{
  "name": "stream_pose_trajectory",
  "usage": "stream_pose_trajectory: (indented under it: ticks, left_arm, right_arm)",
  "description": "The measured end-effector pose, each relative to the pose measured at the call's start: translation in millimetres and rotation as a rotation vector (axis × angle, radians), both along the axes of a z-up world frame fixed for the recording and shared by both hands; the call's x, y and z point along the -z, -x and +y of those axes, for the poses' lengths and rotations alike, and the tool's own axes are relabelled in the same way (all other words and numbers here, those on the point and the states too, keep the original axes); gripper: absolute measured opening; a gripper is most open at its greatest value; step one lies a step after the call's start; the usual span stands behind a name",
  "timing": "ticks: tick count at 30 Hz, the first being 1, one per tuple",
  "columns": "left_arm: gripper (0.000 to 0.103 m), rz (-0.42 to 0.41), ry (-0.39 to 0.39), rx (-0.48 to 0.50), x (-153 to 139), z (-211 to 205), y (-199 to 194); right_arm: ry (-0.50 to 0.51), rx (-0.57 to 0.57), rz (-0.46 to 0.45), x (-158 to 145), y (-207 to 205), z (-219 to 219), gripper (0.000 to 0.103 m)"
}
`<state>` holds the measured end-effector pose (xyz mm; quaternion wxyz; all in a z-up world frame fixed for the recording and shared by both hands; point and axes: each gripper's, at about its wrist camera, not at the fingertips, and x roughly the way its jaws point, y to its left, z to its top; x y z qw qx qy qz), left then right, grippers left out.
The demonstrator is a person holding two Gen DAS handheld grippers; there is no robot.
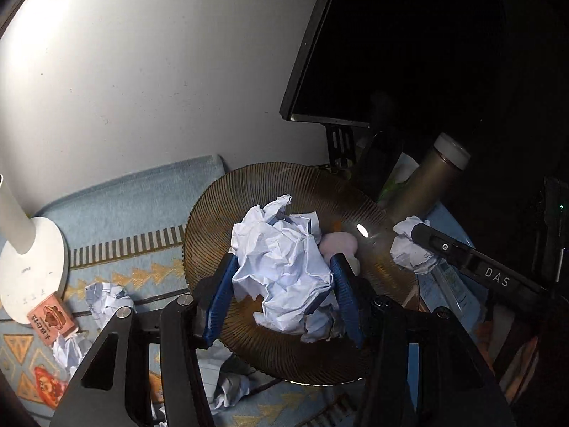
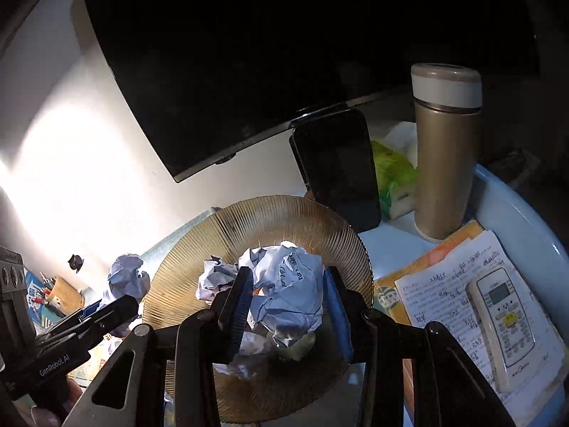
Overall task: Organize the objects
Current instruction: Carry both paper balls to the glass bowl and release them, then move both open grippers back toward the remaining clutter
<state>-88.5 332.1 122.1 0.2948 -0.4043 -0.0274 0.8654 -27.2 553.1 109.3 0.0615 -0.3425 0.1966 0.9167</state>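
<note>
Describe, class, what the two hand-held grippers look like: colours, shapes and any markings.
Both match. The left hand-held gripper and the right hand-held gripper have black angular frames with triangular cut-outs and silver pivot bolts, and two fingers faced with ribbed blue pads. Seen from the other camera, the right one's body reads "DAS", the left one's "GenRobot.AI". No cables or sleeves show.

I read "DAS" on the right gripper (image 1: 419, 245) arm, "GenRobot.AI" on the left gripper (image 2: 106, 311) body. The handwritten sheet (image 2: 458, 284) and remote control (image 2: 505, 323) labels are too small to read.
</note>
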Motion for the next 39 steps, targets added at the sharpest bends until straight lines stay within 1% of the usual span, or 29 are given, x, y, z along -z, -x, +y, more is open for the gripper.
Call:
stream_pose_trajectory:
  ticks: [1, 2, 6, 10, 14, 20, 21, 24, 27, 30, 33, 35, 36, 37, 39]
  left_arm:
    - [0.074, -0.020, -0.008, -0.011, 4.3, -1.7, 3.9]
    - [0.080, -0.039, -0.021, -0.021, 9.0, -3.6, 7.9]
    - [0.081, -0.083, -0.050, -0.030, 17.1, -17.5, 11.3]
    - [0.081, -0.071, -0.081, -0.045, 10.5, -42.3, 6.0]
    - [0.081, -0.008, -0.085, -0.063, -9.0, -70.5, -11.6]
    - [0.081, 0.160, -0.057, -0.113, -54.1, -129.9, -58.8]
    - [0.081, 0.185, -0.059, -0.126, -61.1, -142.0, -66.7]
    - [0.085, 0.251, -0.075, -0.177, -78.9, -180.9, -88.4]
    - [0.086, 0.279, -0.109, -0.224, -87.1, -216.3, -103.9]
    - [0.086, 0.291, -0.118, -0.273, -86.1, -245.6, -113.6]
    - [0.086, 0.290, -0.117, -0.321, -77.9, -271.0, -119.1]
    - [0.093, 0.275, -0.117, -0.364, -66.1, -287.8, -120.2]
    - [0.102, 0.273, -0.114, -0.391, -58.3, -295.6, -120.7]
    - [0.102, 0.277, -0.103, -0.426, -48.5, -303.4, -121.6]
    - [0.102, 0.265, -0.055, -0.487, -26.1, -315.1, -119.2]
  right_arm:
    - [0.003, -0.014, -0.012, 4.0, 6.3, 0.7, 0.055]
    - [0.010, -0.015, -0.022, 8.6, 10.6, 3.0, 0.067]
    - [0.025, -0.021, -0.021, 16.0, 8.3, 6.7, 0.068]
    - [0.033, -0.046, -0.008, 15.3, -1.3, -0.2, 0.068]
    - [0.013, -0.090, 0.015, 3.0, -10.8, -22.8, 0.068]
    - [-0.025, -0.197, 0.093, -31.6, -32.9, -76.2, 0.068]
    - [-0.031, -0.219, 0.108, -38.3, -37.5, -87.7, 0.068]
    - [-0.056, -0.282, 0.141, -53.1, -48.4, -123.3, 0.068]
    - [-0.060, -0.345, 0.146, -57.2, -52.6, -157.4, 0.068]
    - [-0.066, -0.395, 0.135, -53.2, -53.2, -188.5, 0.068]
    - [-0.066, -0.431, 0.111, -43.4, -51.1, -213.2, 0.068]
    - [-0.066, -0.451, 0.093, -33.8, -49.3, -227.0, 0.068]
    - [-0.067, -0.457, 0.085, -28.3, -49.4, -232.9, 0.068]
    - [-0.075, -0.460, 0.081, -21.3, -49.9, -238.3, 0.068]
    - [-0.128, -0.445, 0.077, -5.4, -52.4, -249.7, 0.068]
